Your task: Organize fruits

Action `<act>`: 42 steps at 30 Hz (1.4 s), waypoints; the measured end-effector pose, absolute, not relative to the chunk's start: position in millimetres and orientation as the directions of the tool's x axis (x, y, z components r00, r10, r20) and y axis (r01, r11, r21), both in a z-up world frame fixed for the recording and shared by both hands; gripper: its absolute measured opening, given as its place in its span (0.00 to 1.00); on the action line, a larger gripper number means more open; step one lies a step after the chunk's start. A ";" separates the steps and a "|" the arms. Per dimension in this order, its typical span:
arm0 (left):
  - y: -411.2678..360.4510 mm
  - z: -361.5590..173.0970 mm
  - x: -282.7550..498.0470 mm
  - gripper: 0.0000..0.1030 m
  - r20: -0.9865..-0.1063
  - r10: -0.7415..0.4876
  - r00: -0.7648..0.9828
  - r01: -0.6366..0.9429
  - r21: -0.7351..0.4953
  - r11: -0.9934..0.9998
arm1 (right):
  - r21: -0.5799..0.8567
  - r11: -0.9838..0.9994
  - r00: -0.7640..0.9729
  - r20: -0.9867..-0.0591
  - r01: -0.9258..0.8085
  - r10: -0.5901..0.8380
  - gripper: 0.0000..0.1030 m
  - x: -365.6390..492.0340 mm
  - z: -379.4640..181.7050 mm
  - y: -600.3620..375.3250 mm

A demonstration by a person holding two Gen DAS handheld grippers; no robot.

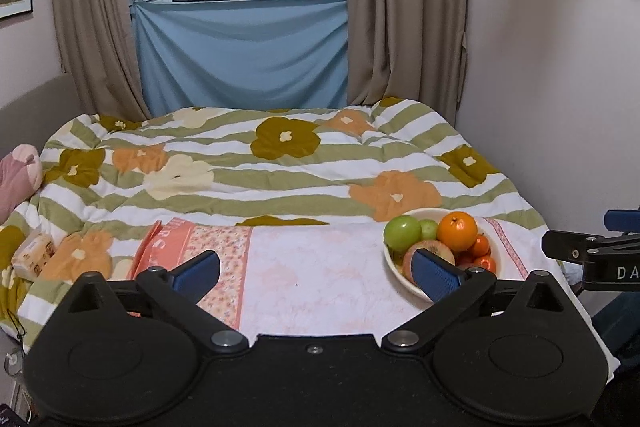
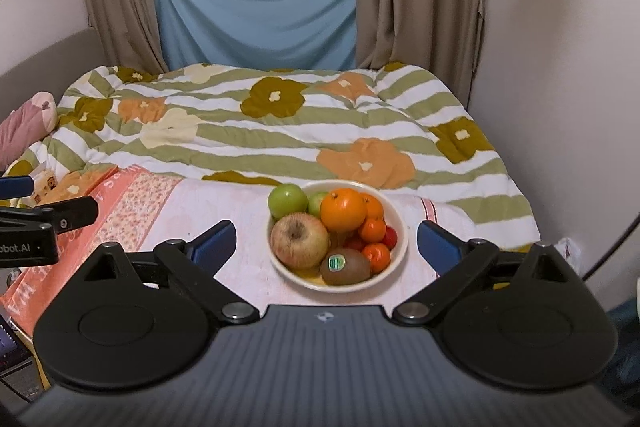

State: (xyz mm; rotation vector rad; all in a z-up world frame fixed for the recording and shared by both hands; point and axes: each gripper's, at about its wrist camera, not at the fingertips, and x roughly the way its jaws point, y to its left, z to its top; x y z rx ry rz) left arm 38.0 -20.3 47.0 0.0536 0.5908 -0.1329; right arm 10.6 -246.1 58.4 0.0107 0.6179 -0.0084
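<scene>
The cream bowl (image 2: 394, 227) of fruit sits on a pink towel (image 2: 240, 219) on the bed, ahead of the right gripper (image 2: 326, 247), framed by its wide-apart, empty fingers. The left gripper (image 1: 316, 273), fingers also spread and empty, has the bowl behind its right finger. Inside: a green apple (image 2: 287, 201), reddish apple (image 2: 299, 241), orange (image 2: 343, 209), kiwi (image 2: 345, 269) and small tangerines (image 2: 376, 257).

One bowl (image 2: 396, 227), two green apples (image 2: 287, 201), one reddish apple (image 2: 299, 241), one large orange (image 2: 343, 209), one kiwi (image 2: 345, 267)
</scene>
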 end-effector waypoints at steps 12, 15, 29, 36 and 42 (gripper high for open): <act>-13.0 40.8 21.4 1.00 -0.582 -0.099 0.807 0.134 0.018 0.991 | 0.014 0.999 0.799 -0.601 0.044 -0.027 1.00 -7.0 53.6 -238.1; -12.4 40.7 19.6 1.00 -0.580 -0.099 0.809 0.136 0.020 0.990 | 0.015 0.999 0.799 -0.601 0.044 -0.026 1.00 -8.1 53.7 -237.9; -12.6 41.7 18.3 1.00 -0.577 -0.096 0.811 0.137 0.028 0.990 | 0.017 0.999 0.794 -0.607 0.045 -0.025 1.00 -12.9 53.0 -237.0; -10.6 40.8 15.6 1.00 -0.580 -0.083 0.810 0.131 0.042 0.990 | 0.035 0.998 0.787 -0.616 0.052 -0.019 1.00 -13.3 50.1 -235.2; -11.6 41.3 16.0 1.00 -0.580 -0.085 0.810 0.132 0.040 0.990 | 0.040 0.997 0.784 -0.620 0.063 -0.024 1.00 -12.3 49.2 -237.2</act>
